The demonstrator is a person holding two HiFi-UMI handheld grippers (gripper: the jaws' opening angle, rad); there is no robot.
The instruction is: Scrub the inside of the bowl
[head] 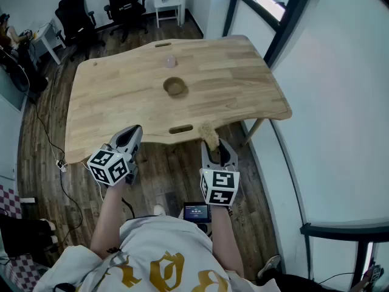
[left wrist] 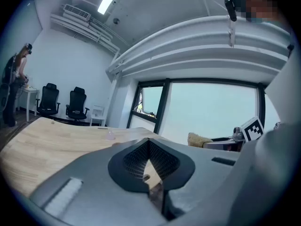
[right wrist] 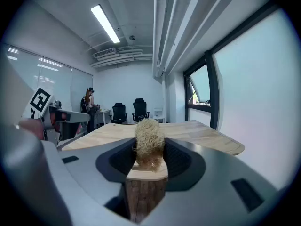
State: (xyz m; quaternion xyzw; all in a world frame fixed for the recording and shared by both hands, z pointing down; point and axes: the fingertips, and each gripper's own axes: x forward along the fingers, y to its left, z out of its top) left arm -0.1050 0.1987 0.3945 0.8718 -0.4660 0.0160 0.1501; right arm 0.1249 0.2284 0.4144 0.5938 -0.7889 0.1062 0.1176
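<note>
**Bowl sits mid-table, both grippers held back at the near edge**

The brown bowl (head: 174, 87) stands near the middle of the wooden table (head: 109, 102), well apart from both grippers. A small translucent cup (head: 169, 61) stands beyond it. A cable slot (head: 180, 129) in the tabletop lies between the bowl and the near edge.

The right gripper (head: 213, 146) has its jaws clamped on a tan fibre scrubber (right wrist: 149, 136) at that edge. The left gripper (left wrist: 149, 144) has its jaws closed together with nothing between them. It hangs over the wood floor (head: 164, 163).

Black office chairs (head: 124, 2) stand behind the table.
</note>
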